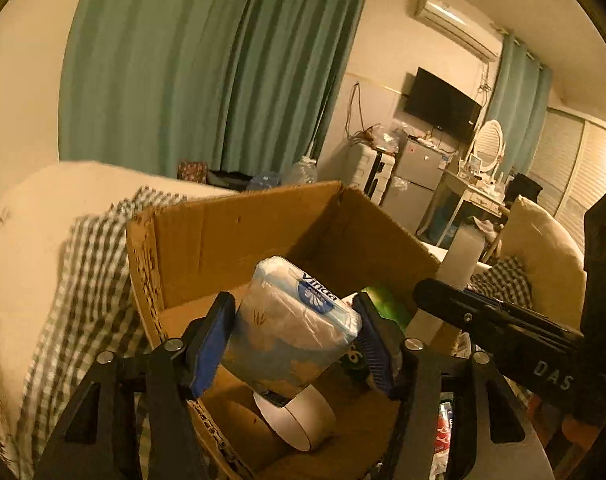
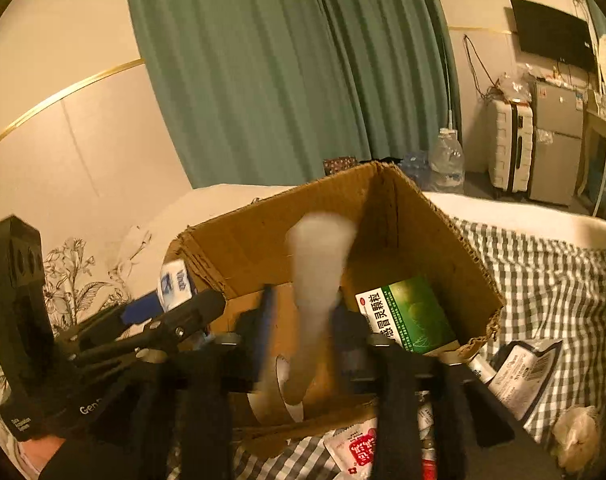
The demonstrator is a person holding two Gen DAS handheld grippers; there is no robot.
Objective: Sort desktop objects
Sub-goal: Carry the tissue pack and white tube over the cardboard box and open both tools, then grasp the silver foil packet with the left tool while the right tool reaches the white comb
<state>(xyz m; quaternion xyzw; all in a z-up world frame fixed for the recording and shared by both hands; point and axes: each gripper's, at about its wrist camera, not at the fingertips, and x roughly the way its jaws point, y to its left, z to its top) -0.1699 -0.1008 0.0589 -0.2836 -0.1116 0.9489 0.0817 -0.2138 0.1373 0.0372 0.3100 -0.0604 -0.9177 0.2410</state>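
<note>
A Vinda tissue pack point(image 1: 299, 320) hangs tilted between the blue pads of my left gripper point(image 1: 293, 304), above an open cardboard box point(image 1: 239, 232). The jaws stand wide and the pack looks loose between them. In the right wrist view, a pale, motion-blurred object point(image 2: 319, 272) is dropping between the spread fingers of my right gripper point(image 2: 303, 300) into the same box point(image 2: 423, 240). The pads do not press on it. The left gripper point(image 2: 175, 300) with the pack point(image 2: 175, 280) shows at the box's left rim.
Inside the box lie a green medicine box point(image 2: 407, 312) and a tape roll point(image 1: 299, 420). The box sits on a checked cloth point(image 2: 543, 280) on a bed. Red-and-white sachets point(image 2: 355, 448), a dark packet point(image 2: 523, 372) and crumpled paper point(image 2: 575, 436) lie in front.
</note>
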